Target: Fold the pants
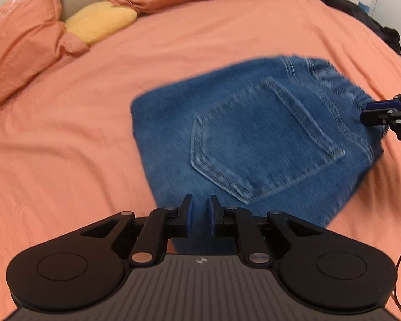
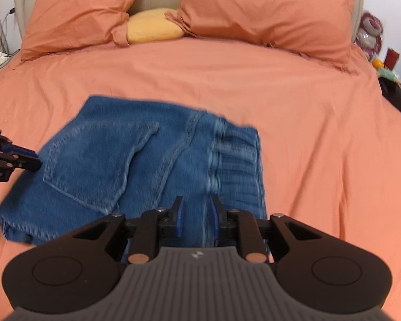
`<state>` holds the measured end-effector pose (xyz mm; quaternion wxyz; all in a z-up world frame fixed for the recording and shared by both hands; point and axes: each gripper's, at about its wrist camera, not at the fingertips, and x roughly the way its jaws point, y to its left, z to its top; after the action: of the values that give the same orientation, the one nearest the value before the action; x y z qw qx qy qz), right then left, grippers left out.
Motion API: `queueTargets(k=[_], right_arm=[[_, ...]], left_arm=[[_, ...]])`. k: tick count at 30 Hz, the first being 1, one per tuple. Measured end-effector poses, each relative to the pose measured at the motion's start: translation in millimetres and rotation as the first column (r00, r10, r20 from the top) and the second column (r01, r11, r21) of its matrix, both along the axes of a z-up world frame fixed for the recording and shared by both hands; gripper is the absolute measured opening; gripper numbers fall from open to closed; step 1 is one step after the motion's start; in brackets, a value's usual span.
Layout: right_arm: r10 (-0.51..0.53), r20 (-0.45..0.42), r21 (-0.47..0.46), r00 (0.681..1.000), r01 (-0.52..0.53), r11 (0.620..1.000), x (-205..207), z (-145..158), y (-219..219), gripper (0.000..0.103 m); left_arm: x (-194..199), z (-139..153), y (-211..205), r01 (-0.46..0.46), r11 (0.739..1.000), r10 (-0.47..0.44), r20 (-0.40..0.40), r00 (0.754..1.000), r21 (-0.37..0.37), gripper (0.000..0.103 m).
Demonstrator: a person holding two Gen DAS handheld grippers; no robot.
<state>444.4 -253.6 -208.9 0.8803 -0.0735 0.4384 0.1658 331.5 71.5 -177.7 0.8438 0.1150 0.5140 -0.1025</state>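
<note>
- Folded jeans (image 1: 254,144) lie on orange bed cover (image 1: 66,139), back pocket up.
- L gripper (image 1: 200,215): jaws narrow, pinching jeans' near edge.
- R gripper (image 2: 196,214): narrow, clamped on waistband end.

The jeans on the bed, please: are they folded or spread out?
Folded: the jeans form a compact layered bundle, back pocket on top, no legs trailing.

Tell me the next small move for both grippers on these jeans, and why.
Probably carry the held edge on over and lay it flat. The left gripper and right gripper each pinch denim of the jeans, which look blurred and already folded short, back pocket up, on the orange bedspread. Release only once the fold rests level.
</note>
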Motion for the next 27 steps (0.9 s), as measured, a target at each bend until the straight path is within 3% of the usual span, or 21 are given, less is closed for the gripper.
queueTargets(k=[3,5,9,11,13,14,15,19,23,25,27], right_arm=[[-0.023,-0.039,-0.011,0.999,0.023,1.0,-2,-21,-5,0.014],[-0.049,-0.075,0.005,0.996,0.049,0.999,1,-37,-9,0.014],[-0.067,-0.081,-0.003,0.994,0.067,0.998,4,-42,-8,0.014],[-0.067,-0.083,-0.019,0.994,0.066,0.998,5,-37,-6,0.014],[-0.058,-0.068,-0.019,0.996,0.057,0.998,1,-29,-5,0.015],[-0.055,-0.06,-0.013,0.997,0.054,0.998,-2,-26,-7,0.017],[-0.054,-0.049,-0.001,0.997,0.054,0.999,-5,-24,-8,0.019],[-0.049,0.037,0.075,0.998,0.046,0.996,-32,-8,-13,0.027],[-0.044,0.031,0.109,0.999,0.041,0.993,-53,-7,-19,0.027],[-0.029,0.035,0.099,0.999,0.025,0.995,-61,-9,-19,0.027],[-0.021,0.052,0.08,0.998,0.017,0.997,-63,-8,-20,0.027]], left_arm=[[0,-26,1,0.003,1.0,-0.002,-0.071,0.997,0.019,0.016],[2,-44,10,-0.043,0.999,0.042,-0.107,0.993,-0.004,0.016],[3,-35,28,-0.125,0.988,0.113,-0.13,0.985,-0.086,0.016],[-7,-22,34,-0.128,0.987,0.118,-0.096,0.988,-0.098,0.016],[-24,-11,41,-0.143,0.982,0.137,-0.058,0.989,-0.124,0.028],[-33,-6,43,-0.15,0.978,0.145,-0.044,0.988,-0.144,0.044],[-44,-1,44,-0.155,0.976,0.154,-0.017,0.988,-0.155,0.053],[-86,6,35,-0.131,0.977,0.146,0.078,0.986,-0.169,0.064],[-93,-15,24,-0.178,0.976,0.188,0.077,0.979,-0.122,0.062],[-87,-27,23,-0.22,0.969,0.227,0.061,0.972,-0.111,0.055],[-86,-29,30,-0.267,0.947,0.278,0.044,0.959,-0.179,0.038]])
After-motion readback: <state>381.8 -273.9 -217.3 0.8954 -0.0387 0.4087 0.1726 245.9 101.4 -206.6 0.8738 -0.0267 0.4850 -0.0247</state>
